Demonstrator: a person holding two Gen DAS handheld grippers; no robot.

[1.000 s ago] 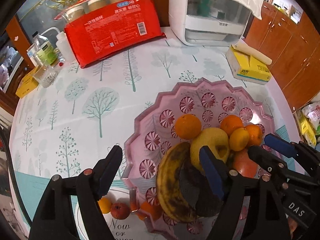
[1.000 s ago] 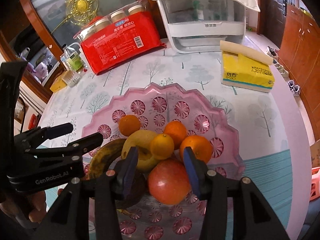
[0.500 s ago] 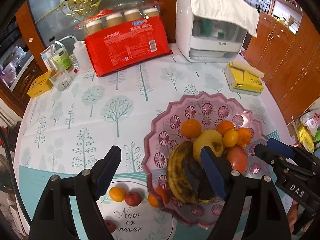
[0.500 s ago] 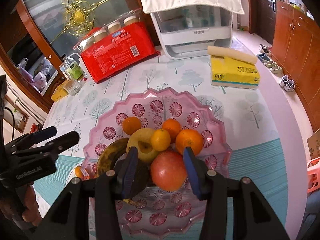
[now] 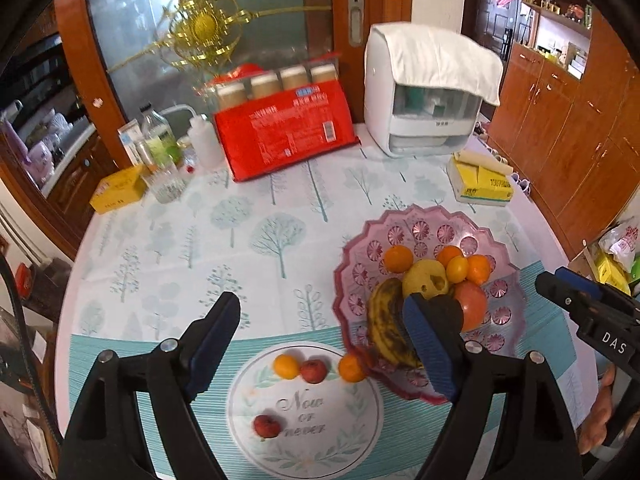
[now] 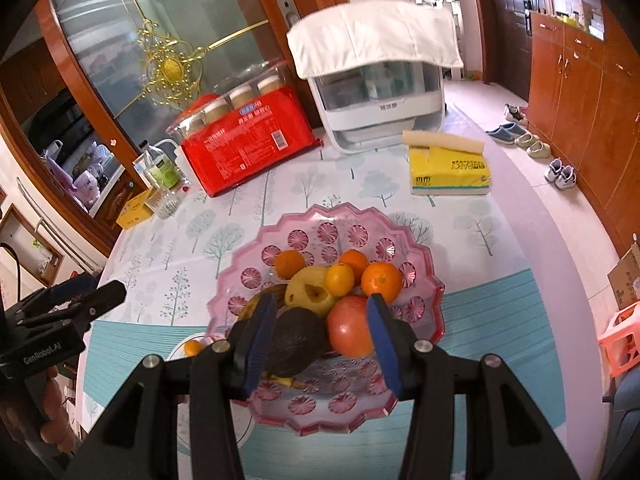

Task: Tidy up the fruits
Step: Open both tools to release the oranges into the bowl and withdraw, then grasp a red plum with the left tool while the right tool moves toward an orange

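Overhead, the left gripper (image 5: 324,344) hangs above the tablecloth (image 5: 256,240) with its jaws opening and nothing between them. Below it, at about 6 o'clock in the left wrist view, sits a round placemat (image 5: 308,412) carrying loose fruit: a small orange one (image 5: 286,366) and a small red one (image 5: 313,371) side by side near the top edge, another orange one (image 5: 352,368) just at the rim of the pink tray (image 5: 424,220), and a second red one (image 5: 266,426) lower down, apart from the rest.

At 3 o'clock from the mat, the pink tray holds a spotted banana (image 5: 384,328), a yellow pear-like fruit (image 5: 424,280), a dark avocado-like fruit (image 6: 296,340), a red apple (image 6: 350,330) and several oranges (image 6: 382,280), all piled touching one another in the near half.

Further right, the right gripper (image 6: 320,336) hovers over that pile, fingers parted to a middling gap. Its blue pads (image 6: 380,336) frame the dark fruit and the apple in the picture, but they press on neither and grip nothing.

At 12 o'clock on the table stand a red package (image 5: 284,140) and a white appliance (image 5: 424,120) draped with cloth; a yellow tissue box (image 6: 448,172) lies at 2 o'clock.
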